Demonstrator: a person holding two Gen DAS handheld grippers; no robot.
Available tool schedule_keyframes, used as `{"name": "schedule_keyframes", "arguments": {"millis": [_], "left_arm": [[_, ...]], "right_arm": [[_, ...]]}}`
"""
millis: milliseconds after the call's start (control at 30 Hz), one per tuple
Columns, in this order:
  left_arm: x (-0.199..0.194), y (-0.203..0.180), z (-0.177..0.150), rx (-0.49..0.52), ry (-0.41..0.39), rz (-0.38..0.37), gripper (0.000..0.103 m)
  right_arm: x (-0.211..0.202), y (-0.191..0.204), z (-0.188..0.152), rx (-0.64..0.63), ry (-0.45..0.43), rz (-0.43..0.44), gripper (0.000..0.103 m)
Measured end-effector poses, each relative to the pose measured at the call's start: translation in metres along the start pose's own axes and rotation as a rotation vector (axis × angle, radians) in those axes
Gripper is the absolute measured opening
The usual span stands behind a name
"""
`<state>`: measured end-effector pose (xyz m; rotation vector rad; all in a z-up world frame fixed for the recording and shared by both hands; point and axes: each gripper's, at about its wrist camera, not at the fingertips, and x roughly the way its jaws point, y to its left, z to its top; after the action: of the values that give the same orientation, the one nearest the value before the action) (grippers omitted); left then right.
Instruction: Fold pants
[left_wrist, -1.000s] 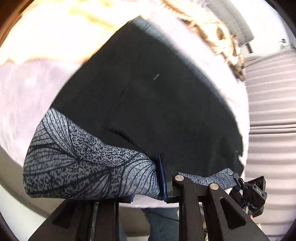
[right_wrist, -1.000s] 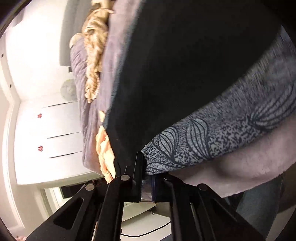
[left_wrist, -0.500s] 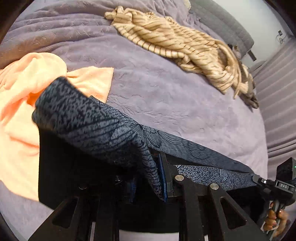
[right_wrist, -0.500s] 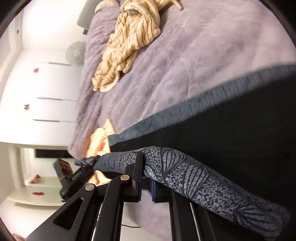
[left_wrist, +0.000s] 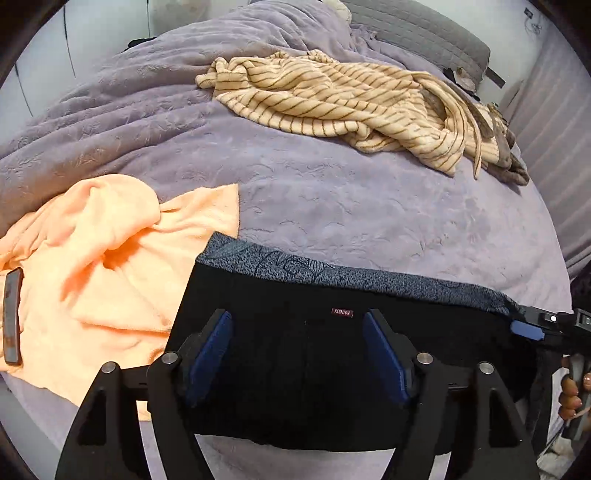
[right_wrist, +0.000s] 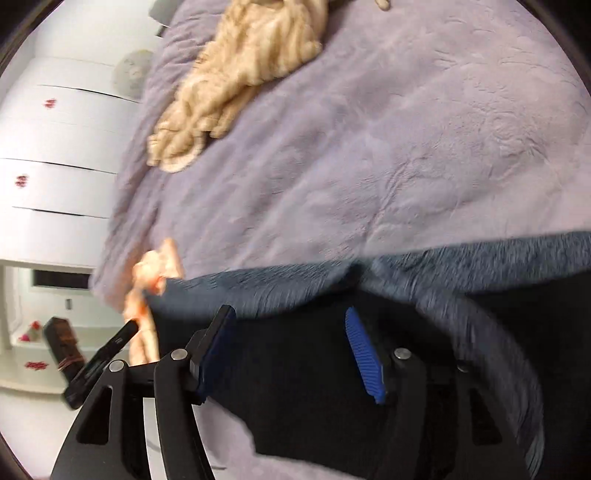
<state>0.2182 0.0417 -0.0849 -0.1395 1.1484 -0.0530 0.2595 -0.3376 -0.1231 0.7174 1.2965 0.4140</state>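
The black pants (left_wrist: 314, 354) lie folded on the lilac bed cover, their grey leaf-patterned band (left_wrist: 369, 277) along the far edge and a small red label facing up. My left gripper (left_wrist: 297, 321) hovers just above the black cloth with its jaws opening and nothing between the blue pads (left_wrist: 210, 350). In the right wrist view the pants (right_wrist: 295, 369) look blurred; my right gripper (right_wrist: 291, 314) stands over them, jaws opening, no cloth pinched. The right gripper's tip (left_wrist: 532, 326) also shows at the band's right end, a hand (left_wrist: 570, 391) on its grip.
An orange towel (left_wrist: 96, 254) lies left of the pants, partly under them, with a dark phone-like slab (left_wrist: 11, 321) on it. A striped beige garment (left_wrist: 351, 107) sprawls at the far side of the bed (left_wrist: 332, 192). White cupboards (right_wrist: 55, 155) stand beyond the bed.
Both grippers were shut on the patterned band and carried it over the black cloth. Now the band lies flat along the far edge and both grippers have let go and opened.
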Motion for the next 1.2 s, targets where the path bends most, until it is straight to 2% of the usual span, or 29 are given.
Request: {"name": "schedule_keyframes", "arguments": {"millis": [67,133,167,200,233,300,433,533,633,833,967,1033,1133,1200], "left_arm": [[0.035,-0.009,-0.006,0.027,0.07,0.021,0.078],[0.079,-0.015,-0.017,0.033,0.157,0.094,0.078],[0.087,-0.018,-0.023,0.044,0.154,0.129,0.078],[0.086,-0.024,-0.026,0.068,0.132,0.159,0.078],[0.08,-0.031,-0.028,0.097,0.122,0.167,0.078],[0.067,-0.04,-0.034,0.132,0.136,0.127,0.078],[0.027,-0.058,-0.052,0.194,0.132,0.072,0.078],[0.008,-0.087,-0.061,0.226,0.145,0.009,0.078],[0.001,-0.134,-0.075,0.293,0.159,-0.063,0.078],[0.006,-0.24,-0.118,0.444,0.266,-0.266,0.078],[0.019,-0.298,-0.147,0.58,0.328,-0.306,0.078],[0.025,-0.321,-0.16,0.627,0.356,-0.319,0.078],[0.039,-0.339,-0.171,0.654,0.41,-0.339,0.078],[0.042,-0.35,-0.178,0.673,0.414,-0.347,0.078]], "right_arm": [[-0.003,-0.002,-0.015,0.01,0.024,0.037,0.066],[0.012,-0.011,-0.026,0.026,0.07,-0.013,0.066],[0.023,-0.02,-0.028,0.043,0.09,-0.075,0.066],[0.03,-0.031,-0.029,0.07,0.094,-0.126,0.059],[0.031,-0.042,-0.029,0.117,0.066,-0.12,0.055],[0.018,-0.05,-0.029,0.174,0.011,-0.088,0.054],[-0.024,-0.03,-0.041,0.082,-0.037,-0.089,0.054],[-0.07,-0.016,-0.068,0.018,-0.101,-0.135,0.062],[-0.117,-0.026,-0.108,0.036,-0.178,-0.177,0.063],[-0.183,-0.073,-0.204,0.21,-0.28,-0.256,0.064],[-0.209,-0.111,-0.271,0.324,-0.305,-0.309,0.064],[-0.209,-0.12,-0.292,0.363,-0.3,-0.316,0.064],[-0.209,-0.148,-0.326,0.499,-0.321,-0.222,0.064],[-0.202,-0.166,-0.341,0.576,-0.338,-0.146,0.064]]}}
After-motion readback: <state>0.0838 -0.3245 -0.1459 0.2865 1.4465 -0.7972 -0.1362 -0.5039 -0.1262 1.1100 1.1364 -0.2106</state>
